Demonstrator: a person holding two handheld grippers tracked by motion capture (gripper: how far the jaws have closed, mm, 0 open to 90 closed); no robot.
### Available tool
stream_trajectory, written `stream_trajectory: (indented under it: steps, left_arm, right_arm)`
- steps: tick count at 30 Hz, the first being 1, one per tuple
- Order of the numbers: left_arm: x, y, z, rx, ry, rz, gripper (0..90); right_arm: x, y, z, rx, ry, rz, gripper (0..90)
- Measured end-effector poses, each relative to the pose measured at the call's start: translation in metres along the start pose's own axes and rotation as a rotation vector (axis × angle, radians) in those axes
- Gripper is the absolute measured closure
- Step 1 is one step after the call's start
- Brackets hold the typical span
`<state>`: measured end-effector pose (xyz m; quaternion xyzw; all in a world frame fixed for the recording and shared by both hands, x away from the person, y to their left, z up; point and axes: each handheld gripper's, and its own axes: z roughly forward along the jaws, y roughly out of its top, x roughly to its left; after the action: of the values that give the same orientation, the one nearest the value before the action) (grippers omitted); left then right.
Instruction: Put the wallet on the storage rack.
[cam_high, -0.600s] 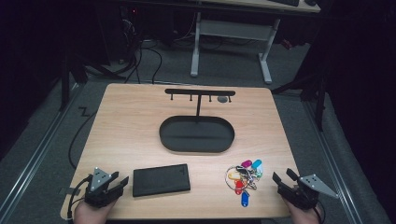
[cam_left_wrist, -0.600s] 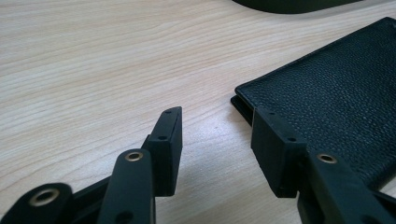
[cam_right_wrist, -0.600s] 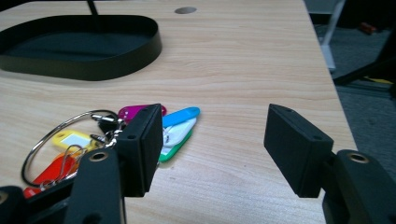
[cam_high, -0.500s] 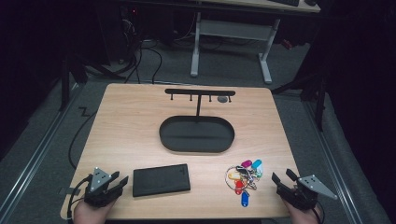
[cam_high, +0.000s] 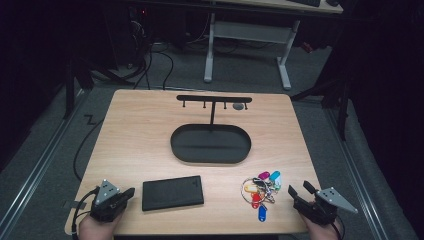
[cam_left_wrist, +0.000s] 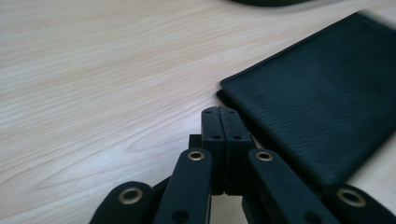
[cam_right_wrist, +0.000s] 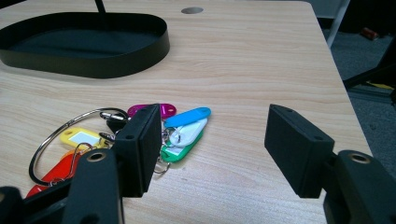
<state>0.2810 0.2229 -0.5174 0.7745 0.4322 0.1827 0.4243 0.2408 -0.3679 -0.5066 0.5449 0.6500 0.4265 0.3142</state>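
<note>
On the wooden bench (cam_high: 150, 135) the bunch of key tags (cam_high: 260, 189) lies near the front edge, just left of the right tool (cam_high: 301, 192), whose jaws stand apart and empty, while the left tool (cam_high: 126, 196) is closed by the black wallet (cam_high: 172, 192)

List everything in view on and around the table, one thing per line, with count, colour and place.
table: one, light wood, centre of the high view.
tray: one, black, oval, middle of the table.
hook rack: one, black, T-shaped, rising from the tray's far side.
wallet: one, black, flat, near edge left of centre.
key ring with tags: one bunch, tags pink, blue, white, green, yellow, red, near edge right of centre.
desk frame: one, white legs, on the floor beyond the table.
cables: several, black, on the grey floor.
left gripper: one, black, shut, beside the wallet.
right gripper: one, black, open, beside the key ring.
</note>
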Motion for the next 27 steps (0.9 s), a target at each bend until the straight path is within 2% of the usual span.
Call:
stream_trajectory:
  steps: [1, 4, 5, 6, 7, 8, 9, 10, 11, 12, 17, 19, 21, 25, 26, 27]
  left_arm:
    - [-0.013, 0.004, -0.003, -0.028, -0.024, 0.032, 90.0]
    - [-0.046, 0.011, -0.002, -0.043, -0.095, 0.104, 90.0]
    - [-0.067, 0.012, 0.005, -0.013, -0.137, 0.165, 90.0]
    - [-0.067, 0.012, 0.005, -0.013, -0.137, 0.165, 90.0]
    - [-0.089, 0.011, 0.015, 0.03, -0.188, 0.215, 90.0]
    - [-0.089, 0.011, 0.015, 0.03, -0.188, 0.215, 90.0]
    - [-0.098, 0.011, 0.019, 0.043, -0.2, 0.236, 90.0]
    - [-0.112, 0.012, 0.03, 0.078, -0.197, 0.279, 90.0]
    - [-0.117, 0.013, 0.036, 0.095, -0.195, 0.294, 90.0]
    - [-0.117, 0.013, 0.036, 0.095, -0.195, 0.294, 90.0]
    - [-0.136, 0.022, 0.058, 0.146, -0.169, 0.33, 90.0]
    - [-0.136, 0.029, 0.068, 0.153, -0.149, 0.322, 90.0]
    - [-0.135, 0.031, 0.071, 0.154, -0.155, 0.31, 90.0]
    - [-0.136, 0.045, 0.09, 0.185, -0.121, 0.315, 90.0]
    - [-0.136, 0.045, 0.09, 0.185, -0.121, 0.315, 90.0]
    - [-0.136, 0.049, 0.097, 0.207, -0.095, 0.33, 90.0]
  right_arm:
    - [-0.001, 0.0, 0.003, 0.008, 0.003, -0.002, 37.0]
    - [0.0, 0.002, 0.004, 0.001, 0.009, -0.005, 37.1]
    - [0.001, 0.003, 0.004, -0.001, 0.01, -0.002, 37.1]
    - [0.001, 0.004, 0.005, -0.002, 0.013, -0.004, 37.1]
    - [0.002, 0.004, 0.005, -0.001, 0.019, -0.008, 37.2]
    - [0.002, 0.004, 0.005, -0.003, 0.02, -0.012, 37.1]
    - [0.002, 0.004, 0.004, -0.004, 0.021, -0.015, 37.1]
    - [0.002, 0.004, 0.003, -0.007, 0.021, -0.014, 37.2]
    - [0.001, 0.004, 0.001, -0.01, 0.021, -0.009, 37.5]
    - [0.001, 0.004, 0.001, -0.01, 0.021, -0.009, 37.5]
    - [-0.003, 0.002, -0.002, -0.006, 0.025, 0.017, 37.7]
    - [-0.005, 0.002, -0.002, -0.007, 0.033, 0.033, 37.8]
    - [-0.005, 0.002, -0.002, -0.007, 0.035, 0.033, 37.8]
    - [-0.007, 0.001, -0.001, -0.001, 0.047, 0.031, 37.8]
    - [-0.007, 0.001, -0.001, -0.001, 0.047, 0.031, 37.8]
    - [-0.007, 0.001, -0.001, 0.0, 0.049, 0.035, 37.8]
